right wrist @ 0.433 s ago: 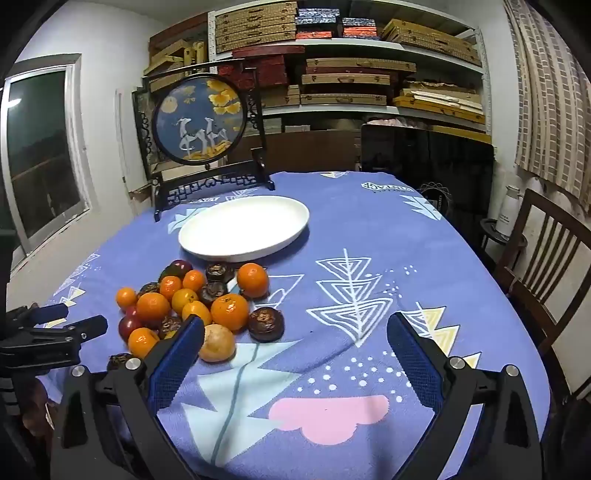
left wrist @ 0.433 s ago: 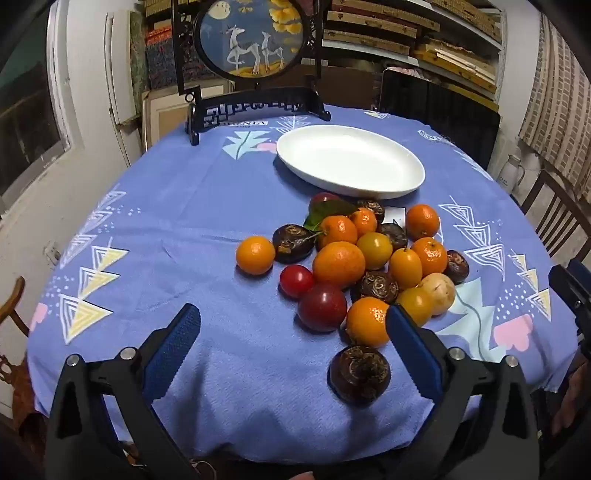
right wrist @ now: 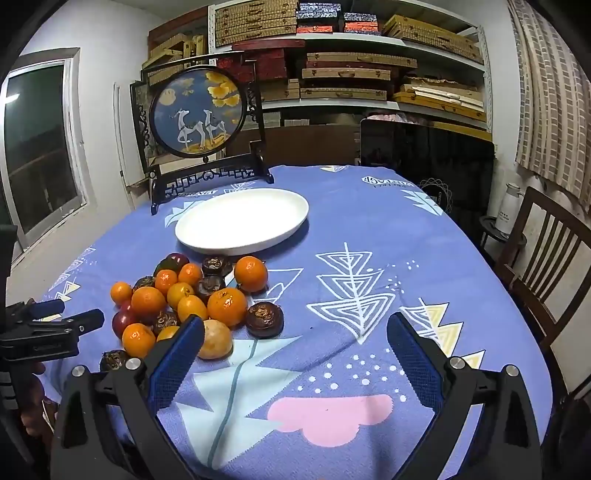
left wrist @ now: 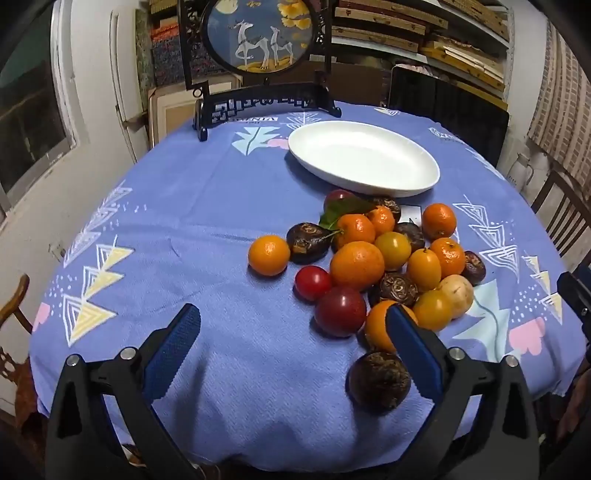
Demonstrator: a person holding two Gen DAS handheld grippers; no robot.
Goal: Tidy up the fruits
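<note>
A heap of fruit point(left wrist: 380, 258) lies on the blue tablecloth: several oranges, yellow fruits, red plums and dark wrinkled fruits. It also shows in the right wrist view point(right wrist: 188, 302). An empty white oval plate point(left wrist: 364, 160) sits just behind it, also seen in the right wrist view point(right wrist: 242, 221). My left gripper point(left wrist: 291, 350) is open and empty, low over the cloth, with a dark wrinkled fruit point(left wrist: 380, 380) beside its right finger. My right gripper point(right wrist: 295, 354) is open and empty, right of the heap, its left finger near a pale yellow fruit point(right wrist: 216, 339).
A black-framed round deer screen point(left wrist: 258, 33) stands at the table's far edge, also in the right wrist view point(right wrist: 199, 110). Wooden chairs point(right wrist: 546, 266) stand at the right. Shelves with boxes point(right wrist: 351, 55) line the back wall. The left gripper point(right wrist: 48, 328) shows at the right wrist view's left edge.
My left gripper has moved slightly forward toward the fruit heap. The right gripper has edged a little closer to the heap. Both stay open and no fruit has moved.
</note>
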